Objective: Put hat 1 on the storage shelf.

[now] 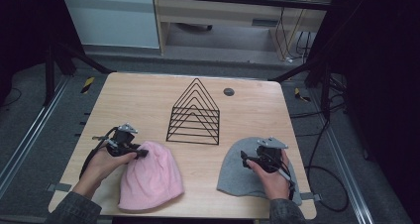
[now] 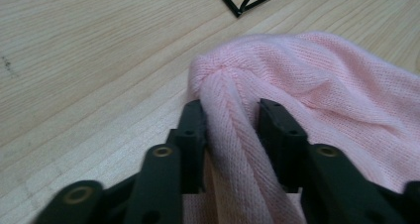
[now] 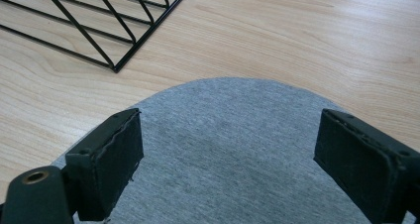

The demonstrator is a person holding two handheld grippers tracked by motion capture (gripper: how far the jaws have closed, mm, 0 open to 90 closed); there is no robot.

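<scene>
Left hand-held gripper [image 2: 232,117] is clenched on a pinched ridge at the crown of the pink hat [image 2: 317,100], lying on the desk [image 1: 148,105]; soft, light knit, likely to stretch and sag when lifted.

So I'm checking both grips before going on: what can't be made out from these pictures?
- High view: the left gripper tips are too small to judge; the left gripper view shows the pads pinching a fold of the pink hat.
- High view: the person's hand covers the right gripper jaws over the grey hat.
- Right gripper view: the bottom edge cuts off the grey hat's brim.
- The small dark disc is too small to identify.
</scene>
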